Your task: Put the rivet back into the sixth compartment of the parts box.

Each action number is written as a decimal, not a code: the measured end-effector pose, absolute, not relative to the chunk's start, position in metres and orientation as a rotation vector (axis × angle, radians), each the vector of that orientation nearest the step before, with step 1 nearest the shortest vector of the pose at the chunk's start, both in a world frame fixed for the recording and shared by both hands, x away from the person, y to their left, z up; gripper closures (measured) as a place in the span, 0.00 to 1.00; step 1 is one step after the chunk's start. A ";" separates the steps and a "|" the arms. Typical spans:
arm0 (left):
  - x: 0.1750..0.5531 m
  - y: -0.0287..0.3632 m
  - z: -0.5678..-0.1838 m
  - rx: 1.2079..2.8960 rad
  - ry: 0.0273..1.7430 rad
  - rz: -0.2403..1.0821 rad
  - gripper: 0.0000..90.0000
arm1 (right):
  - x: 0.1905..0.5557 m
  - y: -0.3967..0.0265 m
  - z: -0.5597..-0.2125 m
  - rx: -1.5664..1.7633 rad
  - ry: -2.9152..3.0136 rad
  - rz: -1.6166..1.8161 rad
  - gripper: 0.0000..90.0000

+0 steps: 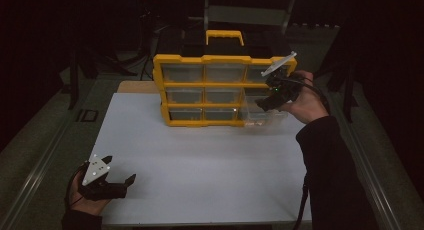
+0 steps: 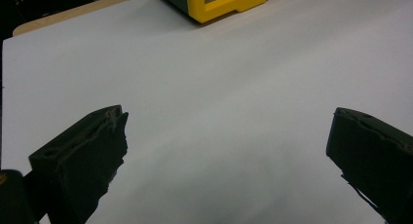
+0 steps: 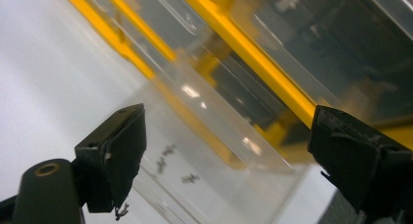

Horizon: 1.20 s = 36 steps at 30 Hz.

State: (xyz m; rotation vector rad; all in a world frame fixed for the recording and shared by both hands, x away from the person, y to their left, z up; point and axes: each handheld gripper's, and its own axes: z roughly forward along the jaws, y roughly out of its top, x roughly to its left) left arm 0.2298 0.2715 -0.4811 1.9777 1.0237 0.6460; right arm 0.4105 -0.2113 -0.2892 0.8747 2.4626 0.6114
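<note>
A: Nearest the camera, left gripper low on the white desk, jaws spread wide, nothing between them, only bare desk ahead; the yellow organizer well beyond them.

B: Big item?

A: That organizer, upright at the far side of the desk, three rows of clear drawers, yellow handle on top. Right gripper sits at its lower right corner.

B: Right jaws?

A: Wide apart, gripping nothing. In the right gripper view the pulled-out clear drawer lies between and just ahead of the jaws, pads not pressing on it. Bottom-row drawer, sticking out toward the person.

B: Anything in it?

A: Small dark screws on its floor, near the left jaw. Too blurred to count.

B: Step?

A: Looks like the drawer has been let go, part open. Next is probably either going for a screw or closing the drawer. A screw would mean tipping the jaws down into the drawer and closing narrow; a shut would mean jaws on the front wall, straight push into the frame.
</note>
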 end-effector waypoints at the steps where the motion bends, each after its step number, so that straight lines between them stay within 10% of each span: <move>1: 0.230 0.272 -0.481 1.978 1.024 0.647 0.02 | 0.410 -0.207 -0.290 0.861 2.464 0.610 0.15; 36: 0.229 0.273 -0.480 1.970 1.023 0.658 0.02 | 0.354 -0.110 -0.357 0.418 2.581 0.963 0.17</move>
